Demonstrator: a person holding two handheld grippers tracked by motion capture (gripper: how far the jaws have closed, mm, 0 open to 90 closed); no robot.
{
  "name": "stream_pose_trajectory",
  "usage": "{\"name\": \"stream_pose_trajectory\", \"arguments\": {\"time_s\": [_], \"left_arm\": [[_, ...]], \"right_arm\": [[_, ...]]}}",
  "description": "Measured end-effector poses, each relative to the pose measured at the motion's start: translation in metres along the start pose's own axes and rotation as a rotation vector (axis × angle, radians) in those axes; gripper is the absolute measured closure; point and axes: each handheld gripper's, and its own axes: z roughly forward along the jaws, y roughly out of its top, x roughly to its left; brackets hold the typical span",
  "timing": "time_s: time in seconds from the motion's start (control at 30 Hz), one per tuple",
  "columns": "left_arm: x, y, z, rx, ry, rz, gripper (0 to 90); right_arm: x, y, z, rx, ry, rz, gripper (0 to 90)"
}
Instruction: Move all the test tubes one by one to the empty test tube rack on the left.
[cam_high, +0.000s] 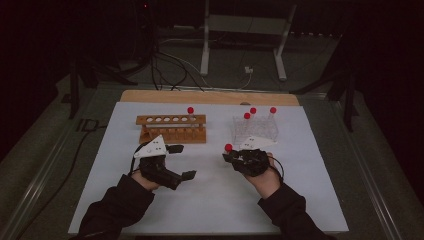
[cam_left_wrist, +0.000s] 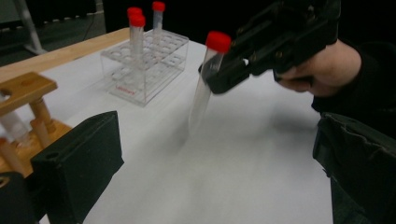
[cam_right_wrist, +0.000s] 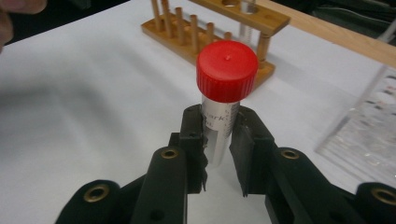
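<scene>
My right gripper (cam_high: 229, 156) is shut on a clear test tube with a red cap (cam_high: 228, 147), held above the white mat between the two racks. In the right gripper view the tube (cam_right_wrist: 219, 133) stands between the black pads, gripped just under its cap, and my right gripper (cam_right_wrist: 218, 144) points toward the wooden rack (cam_right_wrist: 210, 28). In the left gripper view the tube (cam_left_wrist: 204, 88) hangs tilted, its tip above the mat, in the right gripper (cam_left_wrist: 219, 74). My left gripper (cam_high: 182, 161) lies open near the wooden rack (cam_high: 171, 128), its jaws (cam_left_wrist: 215, 149) wide apart with nothing between them.
The wooden rack holds one red-capped tube (cam_high: 190, 111) at its right end. A clear plastic rack (cam_high: 256, 131) at the back right holds three red-capped tubes. The white mat (cam_high: 210, 200) covers the table; a wooden strip (cam_high: 210, 96) runs along its far edge.
</scene>
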Motion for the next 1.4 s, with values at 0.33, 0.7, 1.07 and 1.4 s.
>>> {"name": "stream_pose_trajectory", "arguments": {"time_s": [0.33,0.7,1.07,1.4], "left_arm": [[-0.008,0.023,0.016,0.0,-0.031,0.056,2.5],[-0.013,0.035,0.043,0.012,-0.04,0.107,16.3],[-0.013,0.029,0.058,0.027,-0.006,0.149,44.5],[-0.015,0.024,0.063,0.061,-0.001,0.176,67.0]], "right_arm": [[0.012,-0.002,0.003,0.01,0.042,-0.016,75.1],[0.019,-0.003,0.005,0.01,0.085,-0.023,75.1],[0.026,-0.003,0.007,0.012,0.11,-0.032,75.1],[0.026,-0.002,0.006,0.016,0.106,-0.032,75.1]]}}
